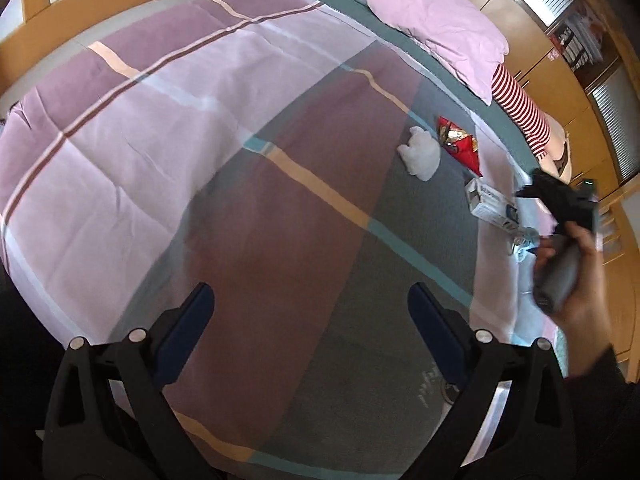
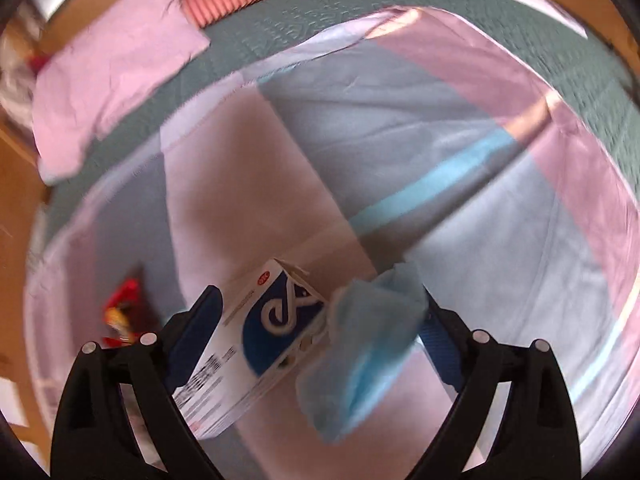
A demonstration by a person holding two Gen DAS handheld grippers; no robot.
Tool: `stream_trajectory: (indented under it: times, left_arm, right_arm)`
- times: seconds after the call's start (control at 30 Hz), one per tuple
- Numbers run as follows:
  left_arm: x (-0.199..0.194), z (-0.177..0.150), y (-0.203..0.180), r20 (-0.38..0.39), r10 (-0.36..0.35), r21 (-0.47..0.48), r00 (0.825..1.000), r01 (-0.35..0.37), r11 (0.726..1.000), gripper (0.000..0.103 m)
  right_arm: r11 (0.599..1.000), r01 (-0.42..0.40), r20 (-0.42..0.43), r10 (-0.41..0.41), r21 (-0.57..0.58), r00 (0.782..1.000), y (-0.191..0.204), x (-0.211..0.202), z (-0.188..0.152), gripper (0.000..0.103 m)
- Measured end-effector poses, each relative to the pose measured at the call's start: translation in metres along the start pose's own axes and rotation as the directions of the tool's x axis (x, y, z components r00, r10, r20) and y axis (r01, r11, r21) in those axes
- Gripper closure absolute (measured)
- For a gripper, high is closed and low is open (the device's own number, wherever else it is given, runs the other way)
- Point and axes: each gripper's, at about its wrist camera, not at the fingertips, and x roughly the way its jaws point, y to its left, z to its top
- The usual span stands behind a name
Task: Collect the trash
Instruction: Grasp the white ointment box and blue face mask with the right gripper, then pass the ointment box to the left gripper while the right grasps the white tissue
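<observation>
In the left wrist view, a crumpled white tissue, a red snack wrapper and a white and blue box lie on the bed's right part. My left gripper is open and empty above the quilt. My right gripper hovers by the box, held by a hand. In the right wrist view, my right gripper is open, with the box and a light blue face mask lying between its fingers. The red wrapper lies to the left.
A pink pillow and a red-striped plush lie along the bed's far side on a green sheet. A wooden bed frame and wooden cabinets surround the bed.
</observation>
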Motion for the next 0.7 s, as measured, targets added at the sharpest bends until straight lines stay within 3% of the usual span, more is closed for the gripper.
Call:
stream_trajectory:
  times: [0.07,0.13,0.27,0.37,0.47,0.5,0.53,0.57,0.6,0.7]
  left_arm:
    - [0.0,0.001,-0.002,0.005,0.005,-0.002,1.0,-0.005,1.0,0.006]
    - [0.0,0.002,-0.001,0.012,0.012,-0.026,1.0,-0.012,1.0,0.006]
    - [-0.006,0.002,0.01,0.043,0.033,-0.106,0.999,-0.028,0.994,0.006]
    - [-0.015,0.002,0.023,0.089,0.058,-0.19,0.994,-0.04,0.981,0.006]
    - [-0.017,0.002,0.036,0.103,0.08,-0.268,0.992,-0.05,0.962,0.006]
    - [-0.016,0.001,0.039,0.098,0.088,-0.288,0.991,-0.056,0.956,0.006]
    - [-0.015,0.001,0.042,0.088,0.091,-0.302,0.992,-0.06,0.951,0.006]
    - [-0.013,0.0,0.043,0.077,0.09,-0.31,0.993,-0.062,0.949,0.006]
    - [-0.01,-0.001,0.045,0.062,0.089,-0.315,0.994,-0.066,0.947,0.006]
    - [0.0,-0.004,0.044,0.012,0.083,-0.3,0.997,-0.075,0.951,0.006]
  right_arm:
    - [0.997,0.002,-0.008,-0.003,-0.072,1.0,0.013,0.005,-0.006,0.018]
    - [0.986,-0.015,0.004,0.016,-0.169,1.0,0.025,0.001,-0.02,0.04]
    - [0.924,-0.161,-0.111,0.13,-0.347,0.985,0.046,-0.011,-0.056,0.058]
    - [0.817,-0.325,-0.267,0.218,-0.475,0.939,0.06,-0.029,-0.101,0.066]
    - [0.651,-0.473,-0.427,0.244,-0.594,0.871,0.071,-0.052,-0.165,0.066]
    - [0.608,-0.496,-0.453,0.238,-0.621,0.859,0.073,-0.06,-0.181,0.063]
    - [0.588,-0.493,-0.451,0.232,-0.641,0.862,0.074,-0.066,-0.188,0.056]
    - [0.579,-0.475,-0.427,0.23,-0.662,0.875,0.075,-0.073,-0.191,0.051]
    - [0.583,-0.446,-0.378,0.243,-0.679,0.893,0.075,-0.082,-0.19,0.04]
    - [0.633,-0.31,-0.163,0.28,-0.71,0.946,0.085,-0.1,-0.166,0.03]
